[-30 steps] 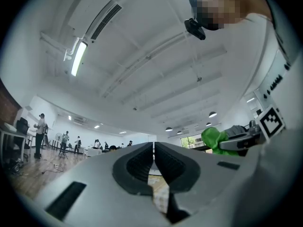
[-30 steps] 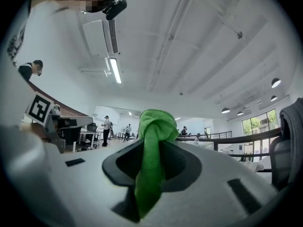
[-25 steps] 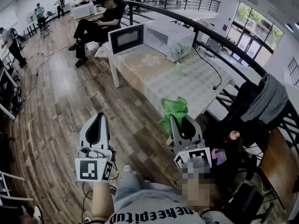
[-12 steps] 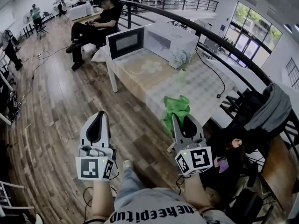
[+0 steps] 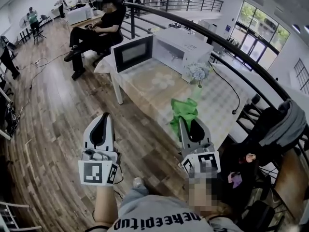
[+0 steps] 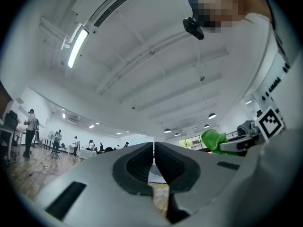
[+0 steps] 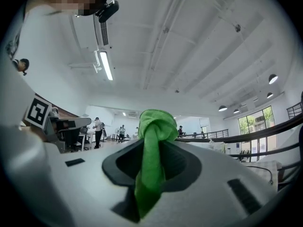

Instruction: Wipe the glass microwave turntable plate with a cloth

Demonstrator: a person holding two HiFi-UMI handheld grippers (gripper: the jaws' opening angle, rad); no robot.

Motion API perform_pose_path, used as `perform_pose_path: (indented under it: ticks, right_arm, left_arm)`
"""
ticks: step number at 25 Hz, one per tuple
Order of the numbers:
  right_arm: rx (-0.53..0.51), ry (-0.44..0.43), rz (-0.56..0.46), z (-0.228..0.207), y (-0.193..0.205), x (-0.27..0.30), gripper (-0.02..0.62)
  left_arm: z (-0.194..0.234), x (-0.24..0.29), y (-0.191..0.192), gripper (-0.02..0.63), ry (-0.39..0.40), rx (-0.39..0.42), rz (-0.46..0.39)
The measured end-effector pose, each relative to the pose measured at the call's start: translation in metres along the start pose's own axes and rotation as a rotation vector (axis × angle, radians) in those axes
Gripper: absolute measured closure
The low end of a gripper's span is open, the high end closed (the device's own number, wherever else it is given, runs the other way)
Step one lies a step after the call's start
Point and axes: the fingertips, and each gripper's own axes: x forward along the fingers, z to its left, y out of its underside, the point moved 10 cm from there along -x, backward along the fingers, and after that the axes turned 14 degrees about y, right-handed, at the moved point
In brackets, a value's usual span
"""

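Observation:
A white microwave point(image 5: 181, 45) with its door point(image 5: 133, 53) swung open stands at the far end of a cloth-covered table point(image 5: 159, 88). No glass plate shows in any view. My right gripper point(image 5: 187, 121) is shut on a green cloth point(image 5: 183, 111), which bunches above the jaws point(image 7: 154, 126) and hangs down between them. It hovers near the table's near edge. My left gripper point(image 5: 102, 120) is shut with nothing in it point(image 6: 153, 151), held over the wooden floor left of the table. Both point up and forward.
A small vase of pale flowers point(image 5: 198, 75) stands on the table near the microwave, and a black cable point(image 5: 231, 88) runs off the right side. A dark curved railing point(image 5: 231, 52) passes behind. A seated person point(image 5: 99, 25) is beyond the table. A jacket-draped chair point(image 5: 280, 124) is on the right.
The view has moved closer to the table and turned slightly, so the microwave and table sit lower and nearer. Both grippers keep their pose and the green cloth stays clamped.

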Motion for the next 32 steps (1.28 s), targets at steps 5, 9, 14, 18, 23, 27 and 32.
perform_pose_path:
  ticks: [5,9,14,18,23,27,32]
  right_arm:
    - [0.003,0.022,-0.004,0.021,0.007,0.044,0.499]
    - [0.015,0.041,-0.001,0.037,0.015,0.070,0.500]
    - [0.004,0.051,0.021,0.055,0.022,0.089,0.499]
    - [0.013,0.064,0.043,0.056,0.028,0.102,0.499]
    - [0.013,0.048,0.053,0.059,0.034,0.136,0.499]
    - [0.017,0.031,0.044,0.057,0.038,0.171,0.499]
    - [0.023,0.011,0.026,0.046,0.045,0.226,0.499]
  left_arm:
    - [0.047,0.024,0.012,0.594,0.025,0.001,-0.009]
    - [0.078,0.037,0.024,0.594,0.047,0.002,-0.010]
    - [0.107,0.045,0.041,0.594,0.055,-0.026,-0.005]
    - [0.119,0.052,0.051,0.594,0.059,-0.038,0.002]
    - [0.141,0.066,0.062,0.594,0.032,-0.040,0.013]
    - [0.159,0.086,0.070,0.594,0.013,-0.030,0.014]
    - [0.181,0.129,0.081,0.594,-0.002,-0.012,-0.003]
